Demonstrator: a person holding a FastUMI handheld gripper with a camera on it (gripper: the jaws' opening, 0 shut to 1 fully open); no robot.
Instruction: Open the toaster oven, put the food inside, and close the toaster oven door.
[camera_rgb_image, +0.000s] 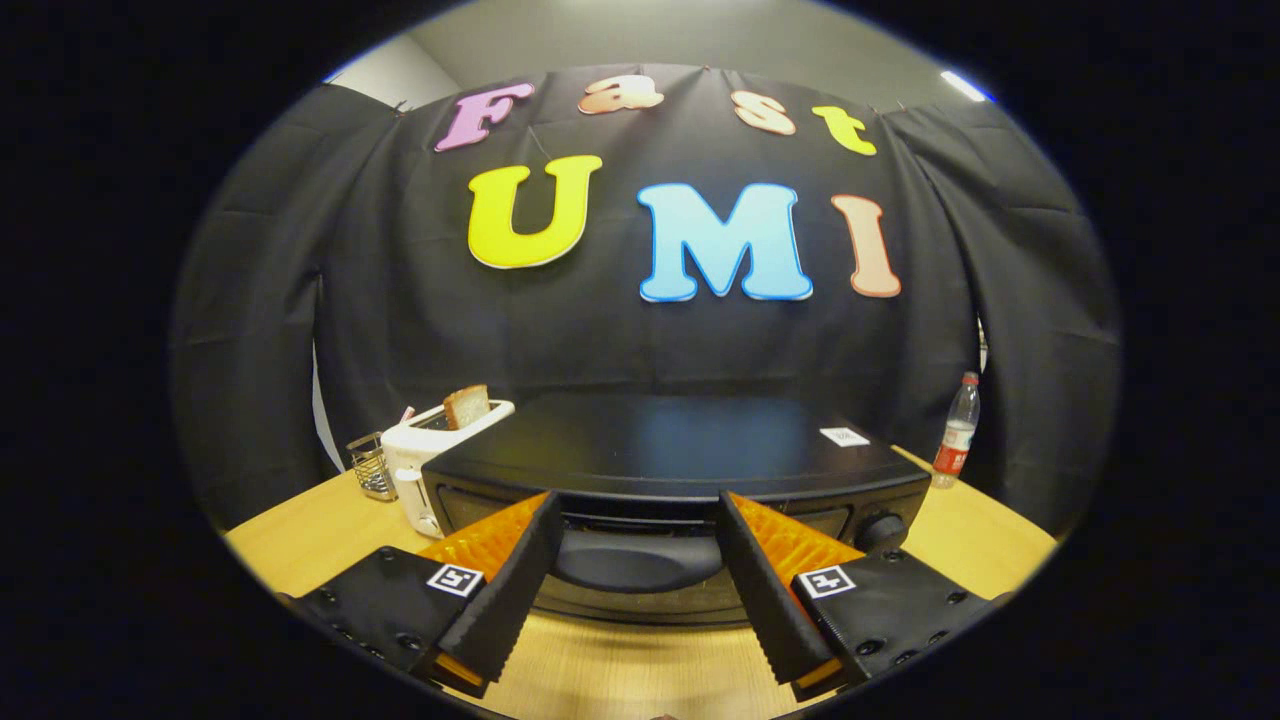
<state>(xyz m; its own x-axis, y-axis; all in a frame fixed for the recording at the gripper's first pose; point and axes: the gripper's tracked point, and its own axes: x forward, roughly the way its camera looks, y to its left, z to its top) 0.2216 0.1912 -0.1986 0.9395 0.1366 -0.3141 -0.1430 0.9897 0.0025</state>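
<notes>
Nearest the camera, the tool (635, 520) spreads its 2 fingers wide apart, gripping nothing; each finger (515, 590) carries a small square marker on its base. Between the fingers shows the dark curved handle (638, 560) of the toaster oven door, just ahead of the tips and not touched by either one, as far as can be judged.

That black toaster oven (670, 450) sits on the wooden bench (330, 530) directly in front of the tool, its door shut and upright. Its flat top carries a small white sticker (843, 436) toward the right rear corner, and a round knob (880, 530) sits on the front panel to the right of the door, just beyond the right finger.

Left of the oven, touching or nearly touching its side, stands a white pop-up toaster (425, 460) with a slice of bread (467, 406) sticking up out of a slot. This bread is the only food to be seen. Further left, beside the toaster, is a small metal wire holder (372, 465). Well to the right of the oven, near the black cloth wall, stands a clear plastic bottle (957, 430) with a red cap and red label.
</notes>
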